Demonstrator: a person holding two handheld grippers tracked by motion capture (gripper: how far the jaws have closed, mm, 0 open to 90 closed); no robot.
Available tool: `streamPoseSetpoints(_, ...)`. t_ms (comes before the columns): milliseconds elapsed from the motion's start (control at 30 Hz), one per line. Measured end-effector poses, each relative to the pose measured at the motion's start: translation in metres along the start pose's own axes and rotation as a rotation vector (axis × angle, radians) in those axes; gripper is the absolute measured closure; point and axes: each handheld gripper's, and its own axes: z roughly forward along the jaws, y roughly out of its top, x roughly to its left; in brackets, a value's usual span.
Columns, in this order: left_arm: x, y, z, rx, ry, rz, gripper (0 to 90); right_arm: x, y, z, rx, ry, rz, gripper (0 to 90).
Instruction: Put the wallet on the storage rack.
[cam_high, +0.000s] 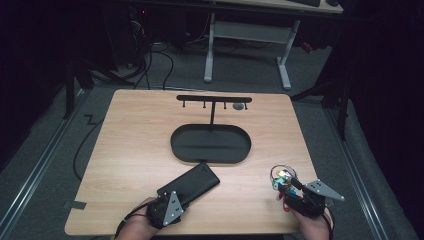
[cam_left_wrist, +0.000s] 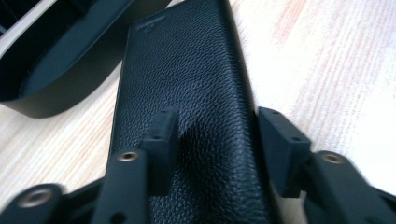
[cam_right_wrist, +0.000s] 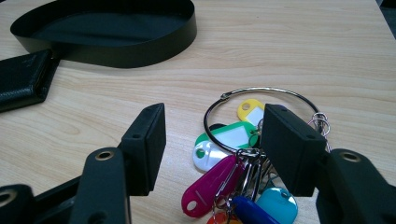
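Two grippers work near the wooden table's (cam_high: 125, 150) front edge. The left gripper (cam_left_wrist: 212, 140) straddles a black grained-leather case (cam_left_wrist: 187, 84), jaws apart, not clamped. The right gripper (cam_right_wrist: 212, 144) stands open over a metal ring of coloured key tags (cam_right_wrist: 233, 140) by the front right corner.

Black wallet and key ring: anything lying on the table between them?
Nothing. In the high view, bare wood runs from the black wallet to the key ring; the right claw view shows the same.
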Motion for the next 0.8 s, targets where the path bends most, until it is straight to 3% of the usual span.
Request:
streamPoseSetpoints(367, -0.001, 0.003, -0.005, -0.001, -0.007, 0.010, 72.2, -0.002, -0.001, 0.001, 0.003, 0.007, 0.016, 41.1)
streamPoseSetpoints(533, 0.003, 0.002, -0.007, -0.011, -0.019, -0.004, 73.1, -0.003, -0.002, 0.001, 0.003, 0.008, 0.021, 41.2)
streamPoseSetpoints(800, 0.010, 0.001, -0.016, -0.056, 0.000, -0.044, 78.1, -0.003, -0.001, -0.001, -0.003, 0.008, 0.013, 41.3)
